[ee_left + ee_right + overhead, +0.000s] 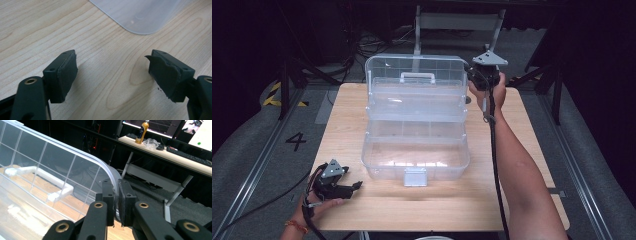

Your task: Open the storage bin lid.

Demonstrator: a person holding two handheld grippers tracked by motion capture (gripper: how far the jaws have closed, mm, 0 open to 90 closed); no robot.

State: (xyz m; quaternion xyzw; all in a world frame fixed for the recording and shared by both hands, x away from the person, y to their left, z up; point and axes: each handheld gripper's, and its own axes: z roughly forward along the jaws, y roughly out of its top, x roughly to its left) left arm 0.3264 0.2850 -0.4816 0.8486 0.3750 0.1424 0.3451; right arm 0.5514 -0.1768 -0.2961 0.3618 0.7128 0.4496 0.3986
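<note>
Pinching the lid (412,67) rim at its far right corner, the right gripper (116,195) holds it upright (left gripper (112,75), jaws wide, idles near the desk (532,150) front).

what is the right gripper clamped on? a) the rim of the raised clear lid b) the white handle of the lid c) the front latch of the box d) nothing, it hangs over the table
a: in the right gripper view the right gripper has its jaws pressed together on the curved edge of the clear lid, well apart from the white handle.
</note>
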